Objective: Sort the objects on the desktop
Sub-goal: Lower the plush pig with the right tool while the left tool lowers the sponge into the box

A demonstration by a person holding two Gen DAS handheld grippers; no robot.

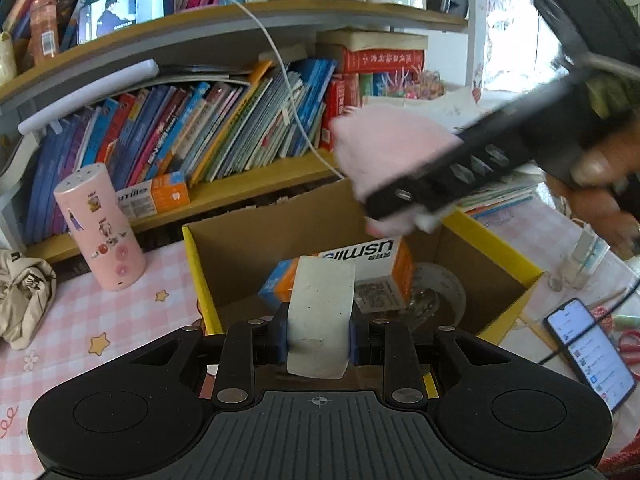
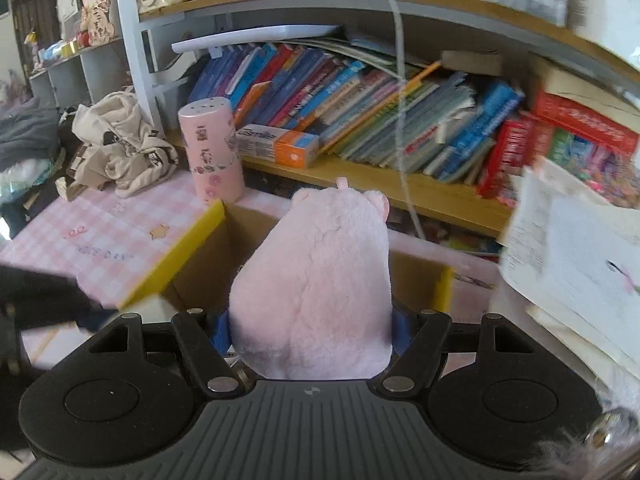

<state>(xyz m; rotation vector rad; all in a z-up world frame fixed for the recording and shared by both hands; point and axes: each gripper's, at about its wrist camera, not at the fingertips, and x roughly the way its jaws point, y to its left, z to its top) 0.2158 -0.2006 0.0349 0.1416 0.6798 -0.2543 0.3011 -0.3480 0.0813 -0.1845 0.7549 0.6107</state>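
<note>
2 hand-held grippers grip 1 white block point(image 1: 320, 316) and 1 pink plush point(image 2: 316, 292).

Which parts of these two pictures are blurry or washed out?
Left wrist view: the right gripper and its pink plush toy smear with motion, and the window top right is overexposed. Right wrist view: the white papers at right are blurred.

The plush toy point(image 2: 316, 280) was soft, fluffy pink cloth. The box point(image 1: 240, 248) was matt brown cardboard. The tape roll point(image 1: 320, 316) looked smooth, dull white. The phone point(image 1: 588, 352) screen was glossy.
</note>
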